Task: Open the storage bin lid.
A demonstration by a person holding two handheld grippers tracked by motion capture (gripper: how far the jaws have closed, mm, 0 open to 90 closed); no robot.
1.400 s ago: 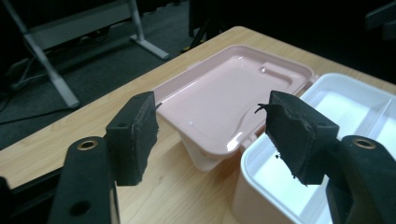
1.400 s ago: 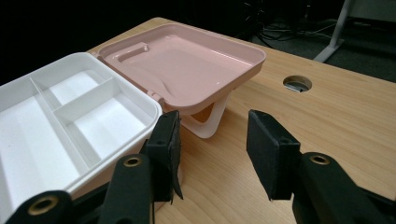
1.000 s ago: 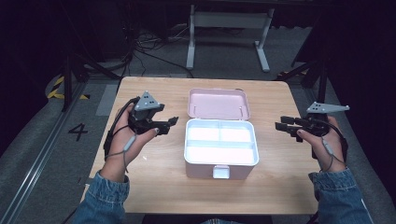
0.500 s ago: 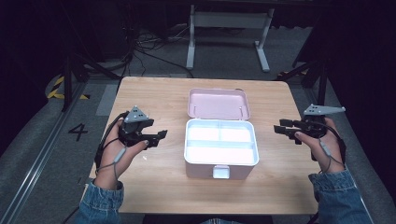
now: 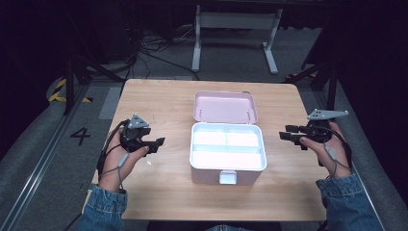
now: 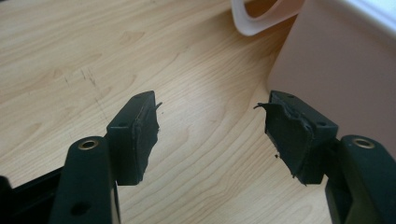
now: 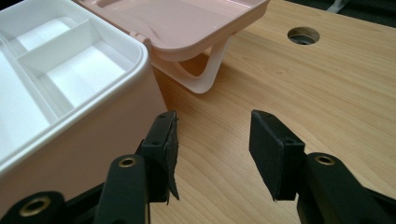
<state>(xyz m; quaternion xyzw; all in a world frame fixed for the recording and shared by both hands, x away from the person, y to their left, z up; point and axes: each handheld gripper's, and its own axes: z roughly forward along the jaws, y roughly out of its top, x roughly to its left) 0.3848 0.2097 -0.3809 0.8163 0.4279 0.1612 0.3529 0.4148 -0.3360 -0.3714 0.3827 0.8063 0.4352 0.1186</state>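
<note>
I see the box (image 5: 228, 151) mid-table, lid (image 5: 225, 107) flung back (hinge hidden), long axis crosswise, latch toward me. My left gripper (image 5: 155, 142) and right gripper (image 5: 286, 136) flank it, both spread wide, empty.

A light wooden worktop (image 5: 163, 103) with rounded corners is standing over a grey floor (image 5: 43, 159), its pale grain showing faint scuffs on the left side. Sitting directly on it, near the middle, is a pink lunch box (image 5: 228, 155), its white divided tray facing up. Its hinged lid (image 5: 225, 107) is lying open flat on the wood behind it, propped on a pale handle (image 7: 205, 77). A round cable hole (image 7: 303, 35) is opening through the board beyond the lid.
</note>
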